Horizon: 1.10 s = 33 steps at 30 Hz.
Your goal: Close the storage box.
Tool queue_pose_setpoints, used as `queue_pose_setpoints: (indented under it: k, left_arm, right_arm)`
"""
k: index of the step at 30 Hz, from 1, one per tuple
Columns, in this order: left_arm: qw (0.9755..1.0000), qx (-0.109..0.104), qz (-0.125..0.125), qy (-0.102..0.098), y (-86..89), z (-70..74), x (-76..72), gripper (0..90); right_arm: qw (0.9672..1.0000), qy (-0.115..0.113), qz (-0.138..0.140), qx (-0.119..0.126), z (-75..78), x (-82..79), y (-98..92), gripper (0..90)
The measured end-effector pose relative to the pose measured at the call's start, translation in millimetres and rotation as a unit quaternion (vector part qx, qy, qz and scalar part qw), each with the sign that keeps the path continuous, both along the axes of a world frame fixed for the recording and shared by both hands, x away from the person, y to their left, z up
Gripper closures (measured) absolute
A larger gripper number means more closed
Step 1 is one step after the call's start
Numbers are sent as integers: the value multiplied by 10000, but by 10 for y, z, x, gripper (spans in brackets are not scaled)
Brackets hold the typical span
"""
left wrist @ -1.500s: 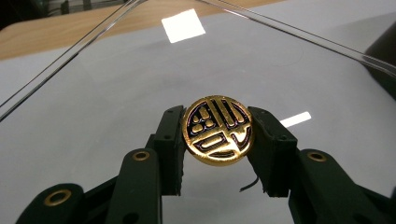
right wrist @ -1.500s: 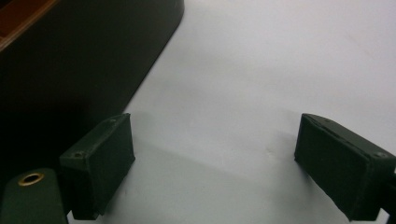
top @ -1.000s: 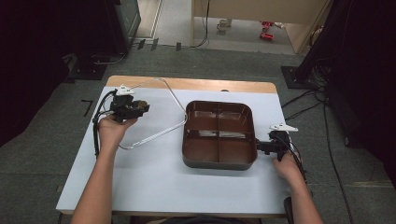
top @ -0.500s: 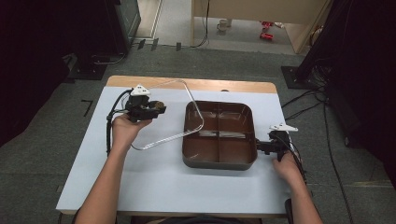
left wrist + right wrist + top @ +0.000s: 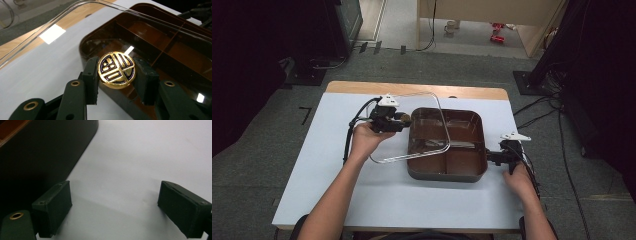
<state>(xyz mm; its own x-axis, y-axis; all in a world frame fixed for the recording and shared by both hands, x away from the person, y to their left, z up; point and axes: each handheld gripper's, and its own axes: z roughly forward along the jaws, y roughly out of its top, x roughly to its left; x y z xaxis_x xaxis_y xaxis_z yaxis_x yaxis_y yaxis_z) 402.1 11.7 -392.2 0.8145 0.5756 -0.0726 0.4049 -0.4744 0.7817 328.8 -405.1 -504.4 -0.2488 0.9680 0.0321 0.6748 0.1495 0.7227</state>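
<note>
**Lid held by its knob over the compartment tray**

Left gripper [image 5: 116, 71], seen along its own jaws: both black pads press on the sides of a round gold knob [image 5: 116, 69] with a dark inlaid pattern, so the jaws are clamped on it. This close view shows that the knob belongs to a clear lid [image 5: 75, 22], whose curved transparent edge arcs across the top of the frame, with the brown tray [image 5: 175, 37] and its inner dividers visible through and beyond it.

The high view adds the layout: the left gripper [image 5: 401, 120] carries the lid [image 5: 424, 130] tilted, its right part over the tray's [image 5: 469, 174] left half and its left part over the white table [image 5: 322, 150]. The knob's pattern is too small to read there.

The right gripper [image 5: 491, 157] lies at the tray's right edge in the high view. Its own view shows the jaws [image 5: 112, 207] standing wide apart with nothing between them, resting on the table [image 5: 150, 150], and the tray's dark outer wall [image 5: 45, 157] just beside the left pad.
</note>
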Motion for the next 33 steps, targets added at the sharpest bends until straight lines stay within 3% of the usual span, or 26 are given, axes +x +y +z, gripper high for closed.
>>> queue_pose_setpoints:
  k: [8, 12, 17, 23, 33]
  left_arm:
    - [9994, 99, -346, -6, -227, -38, -8, 595]
    - [9987, 46, -505, 23, -337, -28, -14, 595]
    - [9971, 137, -745, 17, -559, -42, -6, 595]
    - [9952, 279, -932, 67, -756, -93, 21, 594]
    - [9929, 301, -1130, 213, -1057, -244, 26, 594]
  right_arm:
    - [10000, 0, 2, -3, 0, 0, 0, 113]
    - [10000, 4, -3, 0, 0, -1, 1, 113]
    - [10000, -1, 3, -8, 0, -1, 1, 113]
    - [10000, 3, -5, 1, 0, -1, 2, 112]
    - [10000, 2, -4, -2, 0, -1, 2, 113]
